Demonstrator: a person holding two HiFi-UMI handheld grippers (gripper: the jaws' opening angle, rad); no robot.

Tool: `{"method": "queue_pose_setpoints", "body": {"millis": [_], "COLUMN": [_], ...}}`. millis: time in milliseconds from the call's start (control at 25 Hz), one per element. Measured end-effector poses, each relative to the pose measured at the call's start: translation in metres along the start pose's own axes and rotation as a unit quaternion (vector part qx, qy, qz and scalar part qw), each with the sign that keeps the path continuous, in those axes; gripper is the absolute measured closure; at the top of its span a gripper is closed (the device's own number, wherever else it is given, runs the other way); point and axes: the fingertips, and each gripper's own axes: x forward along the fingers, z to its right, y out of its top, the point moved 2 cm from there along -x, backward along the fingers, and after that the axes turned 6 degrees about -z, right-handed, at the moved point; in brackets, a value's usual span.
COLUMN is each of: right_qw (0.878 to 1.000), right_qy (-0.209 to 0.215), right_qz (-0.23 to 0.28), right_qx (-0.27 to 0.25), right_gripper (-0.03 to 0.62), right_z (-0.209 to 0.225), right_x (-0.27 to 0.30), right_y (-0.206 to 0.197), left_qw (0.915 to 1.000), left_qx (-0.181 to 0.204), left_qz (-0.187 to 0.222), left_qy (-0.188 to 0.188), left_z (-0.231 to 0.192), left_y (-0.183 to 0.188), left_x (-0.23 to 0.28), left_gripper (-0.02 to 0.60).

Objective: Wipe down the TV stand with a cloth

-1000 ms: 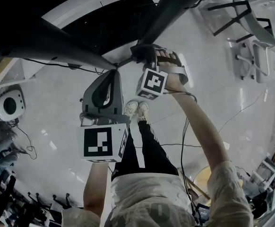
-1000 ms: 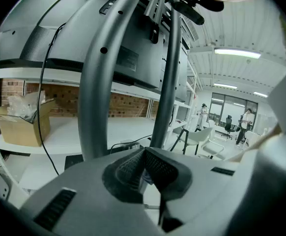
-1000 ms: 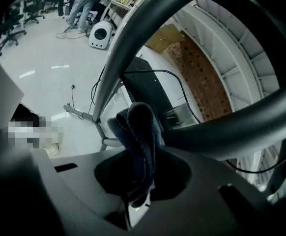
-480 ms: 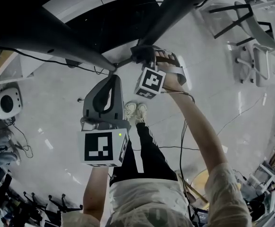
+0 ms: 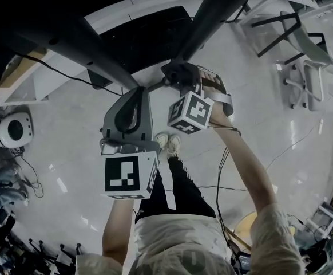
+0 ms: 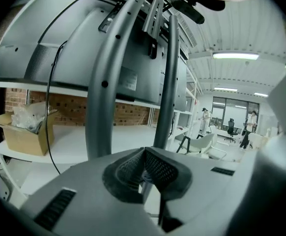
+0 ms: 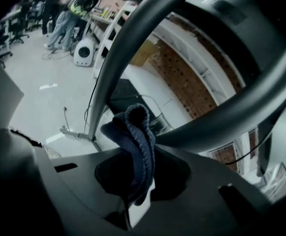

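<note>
Two grippers sit below the TV stand (image 5: 212, 10), whose dark tubular legs run off toward 10 and 1 o'clock in the head view. The right gripper (image 5: 182, 76) is clamped on a folded dark blue cloth (image 7: 133, 132), which sticks up from its jaws close by a curved leg. Whether the cloth touches the leg I cannot tell. The left gripper (image 5: 138, 96), at 7 o'clock from the right one, has its jaws pressed together with nothing between them. It faces two upright tubes at 12 o'clock in its own view.
</note>
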Motion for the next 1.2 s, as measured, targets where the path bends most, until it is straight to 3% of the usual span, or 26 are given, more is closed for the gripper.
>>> {"method": "queue_pose_setpoints", "body": {"millis": [120,240,320,440,560,800,880,920,1080,1200], "right_qw": [0.996,0.984,0.969,0.937,0.895,0.773,0.740,0.735,0.759,0.765], "right_qy": [-0.006,-0.028,-0.064,-0.117,-0.136,-0.149,-0.154,-0.158,-0.149,-0.135], "right_qz": [0.054,0.115,0.159,0.224,0.297,0.414,0.435,0.439,0.421,0.416], "right_qx": [0.069,0.134,0.178,0.242,0.304,0.457,0.490,0.492,0.474,0.472], "right_gripper": [0.537,0.537,0.537,0.537,0.537,0.537,0.537,0.537,0.537,0.537], "right_z": [0.047,0.103,0.146,0.196,0.213,0.216,0.206,0.199,0.171,0.165], "right_x": [-0.066,-0.133,-0.173,-0.240,-0.314,-0.390,-0.394,-0.394,-0.385,-0.384], "right_y": [0.030,0.054,0.066,0.081,0.087,0.052,0.037,0.032,0.026,0.026], "left_qw": [0.9997,0.9988,0.9965,0.9905,0.9838,0.9683,0.9654,0.9646,0.9659,0.9659], "left_qx": [0.000,0.010,0.024,0.047,0.061,0.074,0.073,0.072,0.074,0.076], "left_qz": [0.023,0.047,0.079,0.129,0.169,0.236,0.248,0.252,0.247,0.246], "left_qy": [0.006,0.009,0.008,0.005,-0.001,-0.036,-0.034,-0.033,-0.027,-0.025], "left_z": [0.006,0.020,0.029,0.039,0.055,0.088,0.091,0.092,0.095,0.097], "left_y": [0.035,0.077,0.111,0.160,0.194,0.220,0.216,0.213,0.198,0.194], "left_x": [-0.016,-0.031,-0.037,-0.054,-0.088,-0.133,-0.140,-0.143,-0.143,-0.143], "left_gripper": [0.566,0.566,0.566,0.566,0.566,0.566,0.566,0.566,0.566,0.566]}}
